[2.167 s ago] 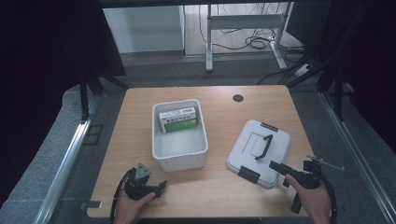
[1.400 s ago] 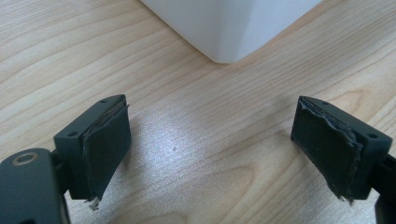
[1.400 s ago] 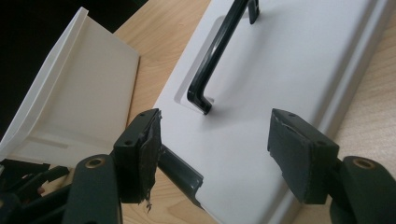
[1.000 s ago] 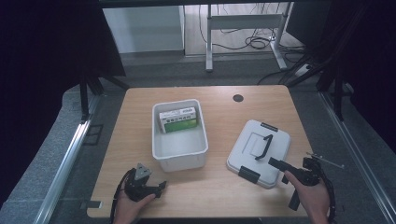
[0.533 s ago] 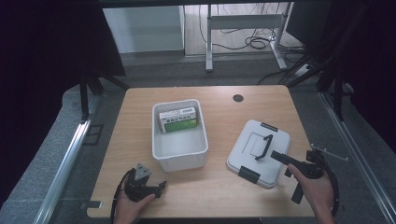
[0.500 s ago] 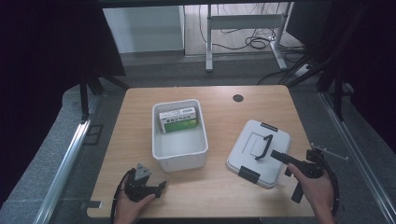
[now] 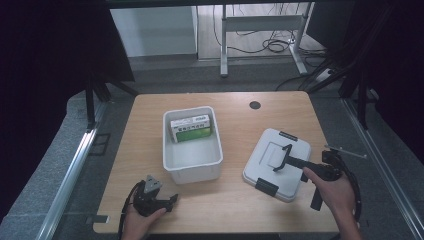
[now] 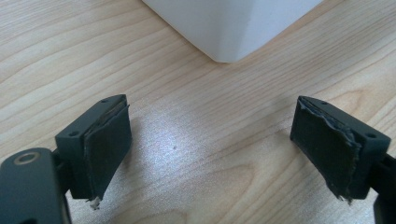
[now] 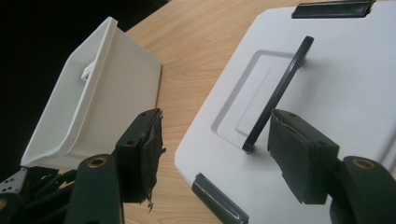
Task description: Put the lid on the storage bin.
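Now the right gripper sits over the white lid, its jaws spread and holding nothing, farther in than half a second ago, when it hung at the lid's right edge. In the right gripper view the raised black handle stands between the jaws, close against the right pad and well apart from the left one. The lid lies flat on the desk, right of the white bin, with a strip of bare wood between them; black clips mark its near and far edges. A green and white box lies at the bin's far end. The left gripper has not moved: it rests open on the desk just in front of the bin's near corner, bare wood between its pads.
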The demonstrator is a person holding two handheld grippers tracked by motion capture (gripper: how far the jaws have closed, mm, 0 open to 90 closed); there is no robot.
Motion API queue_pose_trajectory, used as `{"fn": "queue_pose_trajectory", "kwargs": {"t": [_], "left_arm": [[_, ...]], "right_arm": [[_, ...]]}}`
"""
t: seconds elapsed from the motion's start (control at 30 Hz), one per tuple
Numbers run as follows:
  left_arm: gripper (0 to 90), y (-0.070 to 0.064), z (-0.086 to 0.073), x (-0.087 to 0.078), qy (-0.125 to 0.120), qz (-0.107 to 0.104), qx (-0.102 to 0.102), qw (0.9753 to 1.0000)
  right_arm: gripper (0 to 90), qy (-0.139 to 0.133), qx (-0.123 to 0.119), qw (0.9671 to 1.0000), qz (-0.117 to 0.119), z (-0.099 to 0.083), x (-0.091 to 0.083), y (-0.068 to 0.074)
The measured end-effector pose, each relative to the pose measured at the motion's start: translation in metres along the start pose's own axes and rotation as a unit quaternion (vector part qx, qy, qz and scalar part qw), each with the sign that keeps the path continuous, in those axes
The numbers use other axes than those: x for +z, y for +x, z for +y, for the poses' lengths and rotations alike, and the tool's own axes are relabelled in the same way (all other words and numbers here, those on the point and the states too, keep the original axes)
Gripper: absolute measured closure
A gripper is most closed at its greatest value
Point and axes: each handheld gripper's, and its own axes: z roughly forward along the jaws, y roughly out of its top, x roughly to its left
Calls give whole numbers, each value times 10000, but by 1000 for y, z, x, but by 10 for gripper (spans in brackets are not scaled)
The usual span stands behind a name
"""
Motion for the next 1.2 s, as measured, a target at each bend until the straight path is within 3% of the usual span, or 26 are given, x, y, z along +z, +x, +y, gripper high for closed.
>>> {"fn": "queue_pose_trajectory", "kwargs": {"t": [0.4, 0.8, 1.03, 1.2], "left_arm": [[125, 0, 0, 0, 2, 8, 0, 10000], [125, 0, -1, -1, 3, 6, 2, 10000], [125, 0, -1, -1, 2, 6, 2, 10000], [125, 0, -1, -1, 2, 5, 1, 10000]], "right_arm": [[360, 153, -132, 9996, -194, 19, 4, 13], [385, 396, -84, 9977, -551, 33, 23, 10], [404, 563, 43, 9954, -780, 42, 33, 8], [415, 779, 134, 9912, -1061, 49, 43, 5]]}}
